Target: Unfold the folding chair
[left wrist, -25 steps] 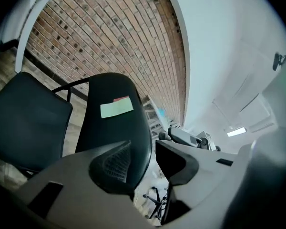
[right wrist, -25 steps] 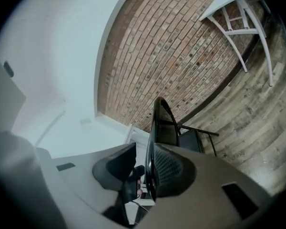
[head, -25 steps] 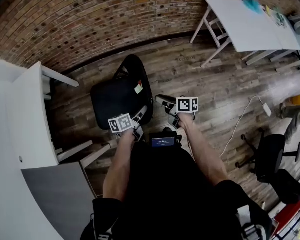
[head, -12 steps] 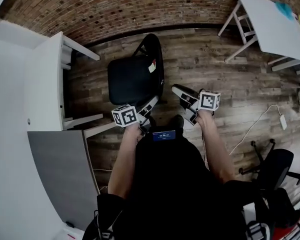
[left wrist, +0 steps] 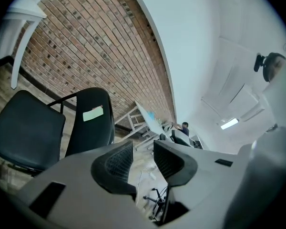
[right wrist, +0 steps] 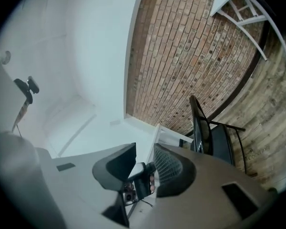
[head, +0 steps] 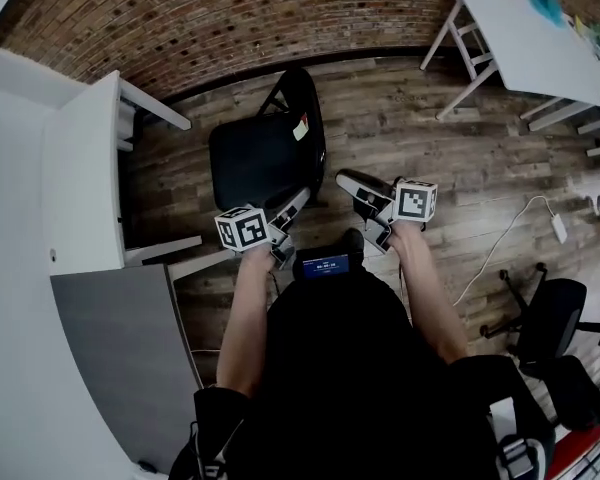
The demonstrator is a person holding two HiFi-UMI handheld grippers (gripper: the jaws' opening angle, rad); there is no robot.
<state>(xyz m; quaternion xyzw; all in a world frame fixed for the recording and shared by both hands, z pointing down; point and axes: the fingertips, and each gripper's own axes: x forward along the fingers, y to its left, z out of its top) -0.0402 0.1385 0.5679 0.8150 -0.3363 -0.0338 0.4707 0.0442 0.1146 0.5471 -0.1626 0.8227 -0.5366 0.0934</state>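
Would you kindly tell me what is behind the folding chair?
Behind the folding chair stands the brick wall, with a dark skirting board along the wooden floor. In the head view, the floor under the seat is covered by it.

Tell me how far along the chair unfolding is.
Done: the folding chair stands open, seat flat, back upright. In hand: nothing. The left claw, whose jaws have just been closing on nothing, and the right claw are both empty and off the chair. Left: nothing visible.
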